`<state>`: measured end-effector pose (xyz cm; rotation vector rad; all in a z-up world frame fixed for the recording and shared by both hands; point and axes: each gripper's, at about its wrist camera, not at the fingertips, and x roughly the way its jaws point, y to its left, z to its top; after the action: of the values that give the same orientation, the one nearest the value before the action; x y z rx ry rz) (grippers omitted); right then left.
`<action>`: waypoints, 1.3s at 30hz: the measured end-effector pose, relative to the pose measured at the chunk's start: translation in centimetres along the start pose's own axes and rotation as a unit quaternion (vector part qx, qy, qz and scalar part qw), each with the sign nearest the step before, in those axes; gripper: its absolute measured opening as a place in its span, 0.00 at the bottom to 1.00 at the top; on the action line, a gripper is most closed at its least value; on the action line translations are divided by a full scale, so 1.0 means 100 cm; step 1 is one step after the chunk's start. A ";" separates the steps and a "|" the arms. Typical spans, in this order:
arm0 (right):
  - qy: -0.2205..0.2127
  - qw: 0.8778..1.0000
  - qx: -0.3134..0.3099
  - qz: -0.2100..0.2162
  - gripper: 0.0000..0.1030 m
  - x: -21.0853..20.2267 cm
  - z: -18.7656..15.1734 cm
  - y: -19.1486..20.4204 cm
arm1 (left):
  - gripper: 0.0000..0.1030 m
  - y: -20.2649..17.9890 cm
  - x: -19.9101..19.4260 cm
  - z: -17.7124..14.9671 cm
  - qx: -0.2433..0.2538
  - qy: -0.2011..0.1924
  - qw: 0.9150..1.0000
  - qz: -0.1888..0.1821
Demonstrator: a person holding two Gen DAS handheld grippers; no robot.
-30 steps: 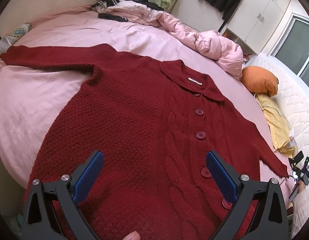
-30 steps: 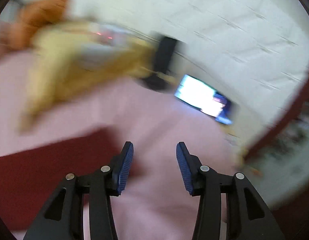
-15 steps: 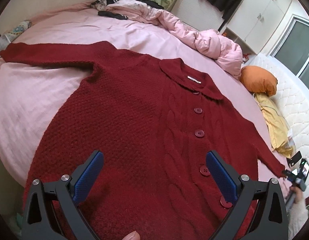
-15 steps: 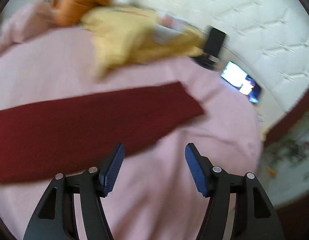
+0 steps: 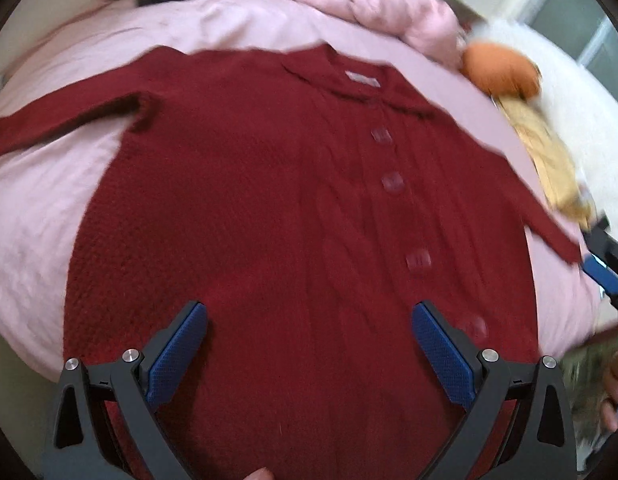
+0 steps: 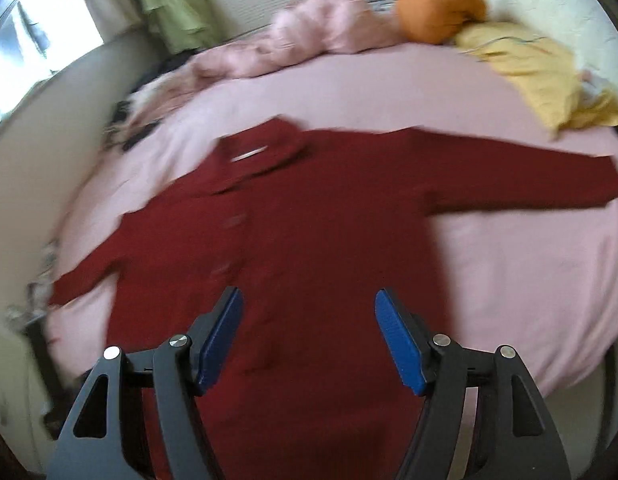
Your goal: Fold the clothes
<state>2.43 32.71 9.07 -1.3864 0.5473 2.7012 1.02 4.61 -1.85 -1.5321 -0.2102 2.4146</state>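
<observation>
A dark red knitted cardigan [image 5: 269, 208] lies flat and buttoned on the pink bed, sleeves spread to both sides; it also shows in the right wrist view [image 6: 309, 232]. My left gripper [image 5: 309, 344] is open and empty above the cardigan's lower hem. My right gripper [image 6: 309, 328] is open and empty above the hem on the garment's right side. The right gripper also shows at the far right edge of the left wrist view [image 5: 603, 276], beside the right sleeve's cuff [image 5: 561, 244]. Both views are motion blurred.
A crumpled pink duvet [image 5: 373, 4] lies at the head of the pink bed [image 5: 37, 208]. An orange cushion [image 6: 441, 8] and a yellow garment [image 6: 537, 68] lie at the bed's right side. A white wall [image 6: 37, 152] runs along the left.
My right gripper has swung from the right sleeve's cuff near the headboard round to face the whole cardigan and has opened wider. My left gripper has shifted slightly, staying open over the hem.
</observation>
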 end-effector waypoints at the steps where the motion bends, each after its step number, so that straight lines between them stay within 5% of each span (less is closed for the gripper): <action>1: 0.001 1.000 0.002 -0.013 0.67 0.002 -0.013 0.020 | 0.99 0.002 -0.004 -0.005 -0.004 -0.010 1.000 0.005; 5: 0.014 0.997 -0.007 -0.069 0.67 0.014 -0.055 0.053 | 0.99 0.012 -0.018 -0.017 -0.021 -0.050 0.999 -0.009; 9: 0.011 0.993 -0.018 -0.116 0.67 0.029 -0.085 0.053 | 0.99 0.010 -0.013 -0.013 -0.015 -0.035 0.999 -0.005; 13: -0.046 0.987 -0.049 -0.146 0.67 0.016 -0.095 0.064 | 0.99 0.004 -0.015 -0.013 0.001 -0.045 0.999 0.000; 39: -0.027 0.995 -0.015 -0.090 0.67 0.026 -0.096 0.050 | 0.99 0.013 -0.009 -0.008 -0.025 -0.013 0.999 -0.017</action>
<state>7.28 24.55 3.32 -1.2978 0.3603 2.6047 1.89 3.05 -1.79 -1.5067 -0.3007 2.4215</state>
